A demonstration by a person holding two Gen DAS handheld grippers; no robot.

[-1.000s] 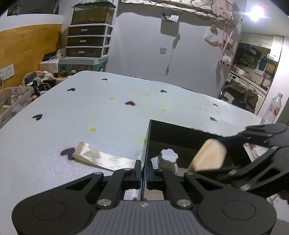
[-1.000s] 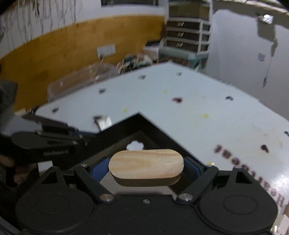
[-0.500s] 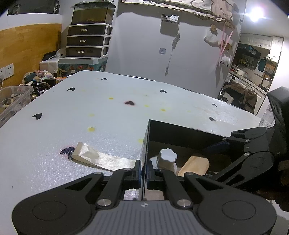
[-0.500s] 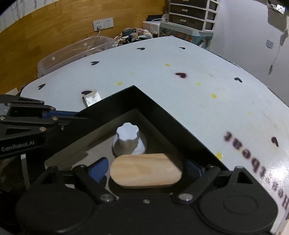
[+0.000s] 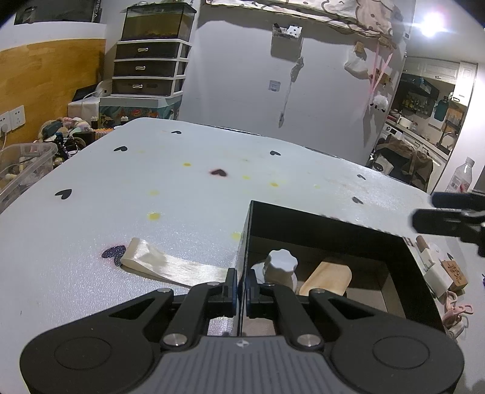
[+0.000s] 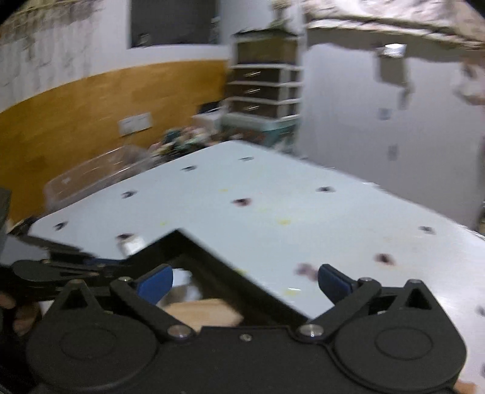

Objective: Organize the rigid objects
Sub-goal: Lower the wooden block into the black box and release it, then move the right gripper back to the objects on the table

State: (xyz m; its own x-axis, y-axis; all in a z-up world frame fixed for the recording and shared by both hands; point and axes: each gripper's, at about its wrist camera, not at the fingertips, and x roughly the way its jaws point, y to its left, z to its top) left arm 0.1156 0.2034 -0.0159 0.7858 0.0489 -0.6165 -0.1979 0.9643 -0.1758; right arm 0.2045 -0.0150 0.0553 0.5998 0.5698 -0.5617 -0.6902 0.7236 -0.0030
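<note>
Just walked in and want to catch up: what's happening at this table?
Someone is sorting items into a black box. The left hand-held gripper is shut on the box wall. The right hand-held gripper is open and empty above it. A wooden block lies inside beside a white knob.

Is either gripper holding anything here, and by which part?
The left gripper is shut on the black box, jaws pinching its near-left wall. The right gripper is open, empty.

A lived-in home: behind the heart-dotted surface (image 5: 188,194) stands a plastic drawer tower (image 5: 148,71) topped by a fish tank (image 5: 157,22), with toy clutter (image 5: 65,130) left of it and a kitchen doorway (image 5: 424,100) far right.
</note>
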